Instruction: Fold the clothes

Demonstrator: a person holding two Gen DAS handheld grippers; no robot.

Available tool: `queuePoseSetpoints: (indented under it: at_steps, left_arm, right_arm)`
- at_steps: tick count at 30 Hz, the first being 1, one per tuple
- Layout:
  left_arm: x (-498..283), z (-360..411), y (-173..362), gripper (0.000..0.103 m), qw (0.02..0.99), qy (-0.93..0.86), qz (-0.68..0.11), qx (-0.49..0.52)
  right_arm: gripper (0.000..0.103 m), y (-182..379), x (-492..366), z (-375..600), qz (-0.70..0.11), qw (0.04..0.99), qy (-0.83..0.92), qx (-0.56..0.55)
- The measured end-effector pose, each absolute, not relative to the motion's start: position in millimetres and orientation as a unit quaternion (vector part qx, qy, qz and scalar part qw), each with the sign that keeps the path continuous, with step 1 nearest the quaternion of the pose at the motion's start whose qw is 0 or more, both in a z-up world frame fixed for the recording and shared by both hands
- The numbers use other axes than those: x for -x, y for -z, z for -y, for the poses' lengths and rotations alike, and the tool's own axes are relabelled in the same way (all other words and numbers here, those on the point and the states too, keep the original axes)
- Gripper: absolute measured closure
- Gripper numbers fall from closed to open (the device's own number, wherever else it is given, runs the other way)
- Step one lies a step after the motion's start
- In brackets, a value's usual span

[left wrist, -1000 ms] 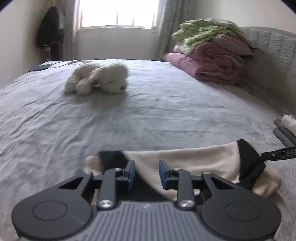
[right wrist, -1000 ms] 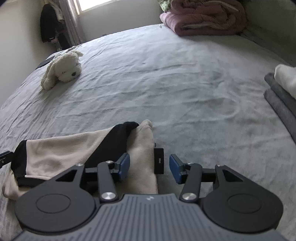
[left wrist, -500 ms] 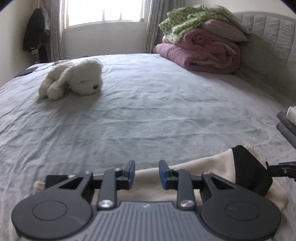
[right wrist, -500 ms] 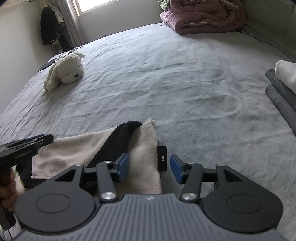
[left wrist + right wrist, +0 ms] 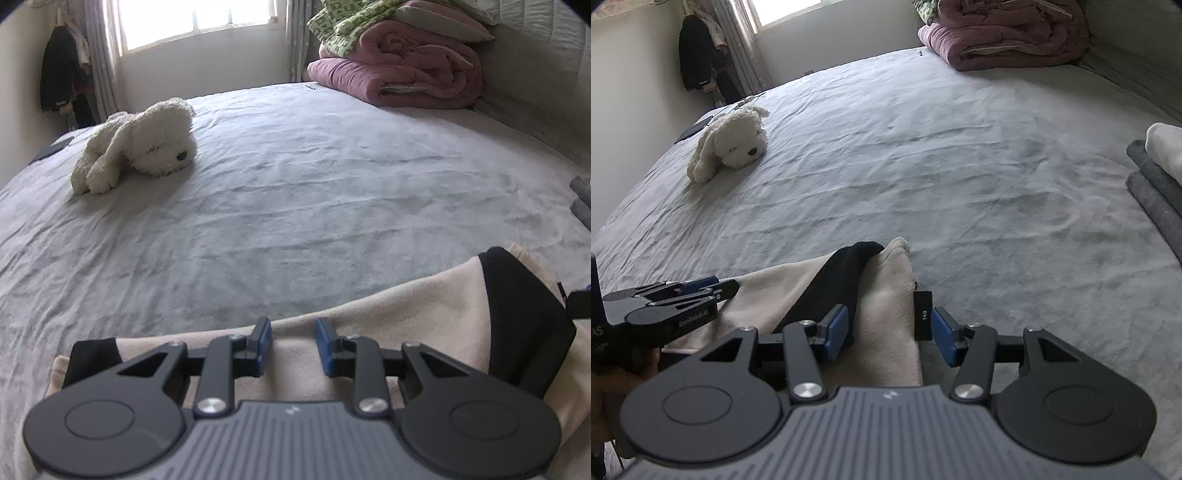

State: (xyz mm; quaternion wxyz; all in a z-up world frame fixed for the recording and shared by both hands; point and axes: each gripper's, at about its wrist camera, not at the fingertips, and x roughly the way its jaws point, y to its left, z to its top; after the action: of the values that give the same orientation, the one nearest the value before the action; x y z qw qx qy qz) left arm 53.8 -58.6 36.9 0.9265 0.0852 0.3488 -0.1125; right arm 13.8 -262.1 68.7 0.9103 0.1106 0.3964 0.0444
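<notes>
Lying on a grey bed point(image 5: 295, 192), the beige-and-black garment point(image 5: 424, 317) sits under both grippers: left gripper point(image 5: 293, 345) jaws apart above it, right gripper point(image 5: 888, 334) jaws apart astride its end.

black tag point(image 5: 923, 315) "140", tool point(image 5: 698, 291) lettering unclear

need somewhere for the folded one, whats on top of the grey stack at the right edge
A white folded item lies on the grey stack. The frame edge cuts both off, so anything further right is unseen.
</notes>
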Motion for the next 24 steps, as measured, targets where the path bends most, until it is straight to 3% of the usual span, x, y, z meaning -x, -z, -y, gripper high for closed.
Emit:
queuePoseSetpoints:
  at_steps: [24]
  left_arm:
    - [26,63,-37,0.076,0.929,0.126,-0.324,-0.128]
  right_arm:
    - [0.048,-75,-13,264,-0.385,0.915,-0.049,-0.111]
